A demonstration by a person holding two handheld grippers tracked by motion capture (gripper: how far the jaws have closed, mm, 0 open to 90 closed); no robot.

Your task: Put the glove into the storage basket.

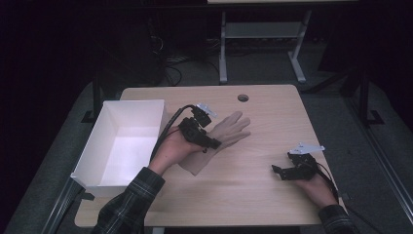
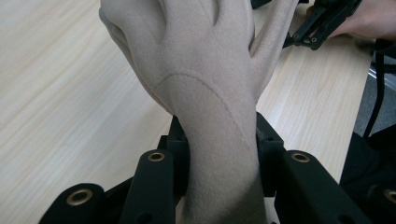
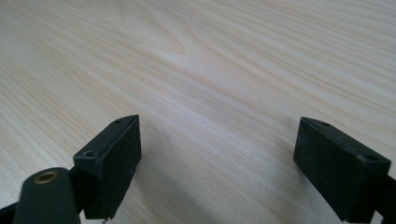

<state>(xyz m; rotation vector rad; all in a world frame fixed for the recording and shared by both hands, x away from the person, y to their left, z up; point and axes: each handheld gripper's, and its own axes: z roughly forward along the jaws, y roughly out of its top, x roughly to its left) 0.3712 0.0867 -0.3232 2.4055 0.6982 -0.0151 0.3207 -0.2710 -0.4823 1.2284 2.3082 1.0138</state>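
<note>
From above, my left gripper [image 1: 208, 142] pinches the beige glove [image 1: 229, 131] by its cuff over the middle of the table [image 1: 263, 112], just right of the white bin [image 1: 127, 141]. My right gripper [image 1: 282, 171] rests low near the table's right front, well apart from the glove.

Along my left jaws, the glove [image 2: 201, 70] is clamped between both pads, its fingers pointing away.

Along my right jaws, my fingers [image 3: 112, 163] stand wide apart over bare wood, holding nothing.

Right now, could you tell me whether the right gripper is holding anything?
No, the right gripper has its jaws wide apart over bare table.
</note>
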